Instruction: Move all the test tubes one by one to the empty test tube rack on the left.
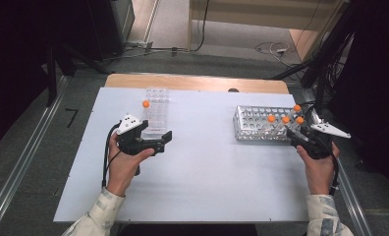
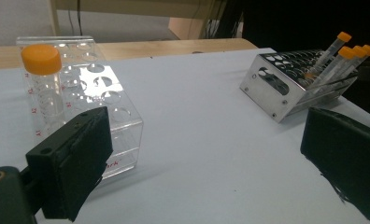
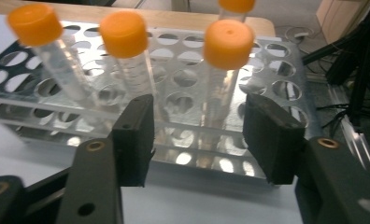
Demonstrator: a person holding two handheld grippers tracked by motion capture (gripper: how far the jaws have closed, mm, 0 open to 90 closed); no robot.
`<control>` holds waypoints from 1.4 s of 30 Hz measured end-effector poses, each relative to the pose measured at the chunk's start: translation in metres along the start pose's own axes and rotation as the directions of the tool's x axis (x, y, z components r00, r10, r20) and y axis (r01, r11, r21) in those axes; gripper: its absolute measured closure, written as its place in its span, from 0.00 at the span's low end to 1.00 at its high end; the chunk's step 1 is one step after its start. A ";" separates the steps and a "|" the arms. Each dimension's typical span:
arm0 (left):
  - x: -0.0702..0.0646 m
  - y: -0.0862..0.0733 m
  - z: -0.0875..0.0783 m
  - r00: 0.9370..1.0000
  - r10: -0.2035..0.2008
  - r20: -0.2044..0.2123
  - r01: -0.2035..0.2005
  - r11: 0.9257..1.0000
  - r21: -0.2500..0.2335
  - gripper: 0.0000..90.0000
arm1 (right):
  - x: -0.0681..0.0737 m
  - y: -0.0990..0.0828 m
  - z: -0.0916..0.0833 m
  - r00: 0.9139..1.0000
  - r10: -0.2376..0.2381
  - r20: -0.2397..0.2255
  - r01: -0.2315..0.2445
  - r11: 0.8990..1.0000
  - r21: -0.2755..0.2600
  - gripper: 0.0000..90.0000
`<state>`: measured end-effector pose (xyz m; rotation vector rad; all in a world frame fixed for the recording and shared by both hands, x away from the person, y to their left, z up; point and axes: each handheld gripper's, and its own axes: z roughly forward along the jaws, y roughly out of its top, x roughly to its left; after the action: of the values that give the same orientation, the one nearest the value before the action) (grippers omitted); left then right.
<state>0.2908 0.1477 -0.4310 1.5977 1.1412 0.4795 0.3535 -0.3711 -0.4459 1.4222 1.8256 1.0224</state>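
The high view looks forward and down over the whole white surface (image 1: 202, 172). The left gripper view looks low across it towards the metal rack (image 2: 286, 88) at its right edge; the right gripper view sits close before that same rack (image 3: 183, 84).

We lose the top of 1 tube (image 3: 237, 5) at 12 o'clock in the right gripper view, cap cut by the edge. The metal rack (image 3: 286, 70) runs off at 9 o'clock, and its tubes blur. In the left gripper view, the clear rack (image 2: 122, 121) label is half hidden by the jaw.
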 end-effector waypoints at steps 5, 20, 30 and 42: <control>0.002 -0.002 0.002 1.000 -0.005 -0.005 0.005 1.000 0.009 0.03 | -0.009 0.004 0.006 1.000 0.015 0.015 -0.015 1.000 -0.012 0.58; 0.005 -0.004 0.003 1.000 -0.017 -0.015 0.017 1.000 0.017 0.03 | -0.012 0.008 0.021 1.000 0.017 0.002 -0.017 1.000 -0.012 0.73; 0.007 -0.004 0.002 1.000 -0.023 -0.019 0.023 1.000 0.020 0.03 | -0.012 0.010 0.018 1.000 0.019 0.001 -0.019 0.999 -0.039 0.79; 0.008 -0.004 0.002 0.999 -0.026 -0.026 0.027 0.999 0.036 0.03 | -0.008 0.034 -0.026 1.000 0.022 -0.017 -0.024 0.988 -0.153 0.80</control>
<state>0.2945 0.1530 -0.4377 1.6100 1.1956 0.4653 0.3513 -0.3802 -0.4034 1.3491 1.7059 1.1622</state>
